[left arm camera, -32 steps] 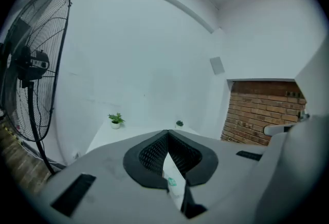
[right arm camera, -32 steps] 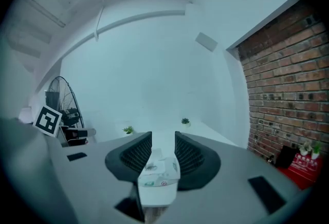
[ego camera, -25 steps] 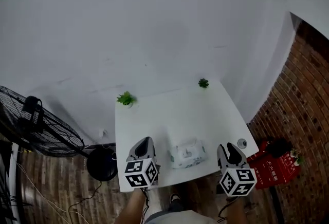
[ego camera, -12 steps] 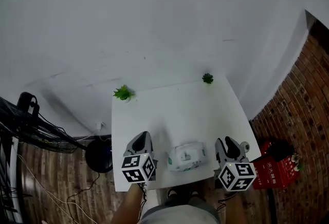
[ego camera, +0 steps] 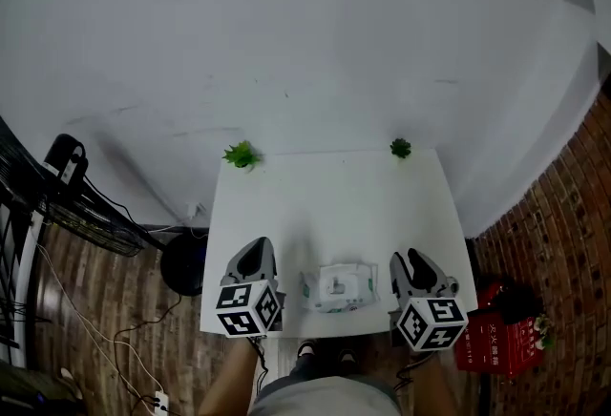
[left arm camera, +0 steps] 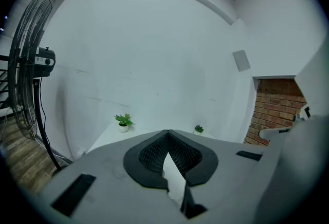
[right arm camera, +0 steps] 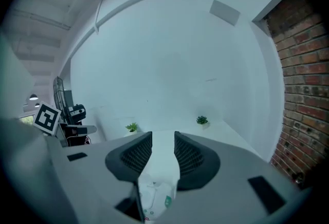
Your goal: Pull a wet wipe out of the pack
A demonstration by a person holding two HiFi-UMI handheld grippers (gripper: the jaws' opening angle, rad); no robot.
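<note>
fingers [left arm camera: 150, 155] of the left gripper [ego camera: 251, 254] meet tip to tip on nothing, while those of the right gripper [ego camera: 411, 263] stand parted and empty, both poised over the near edge of the white table [ego camera: 325, 190]. the wet wipe pack [ego camera: 341, 287] lies flat between them at that edge, long axis running left to right, touching neither. it shows low in the right gripper view's gap and not in the left's, so the right looks better placed to reach inward.
</note>
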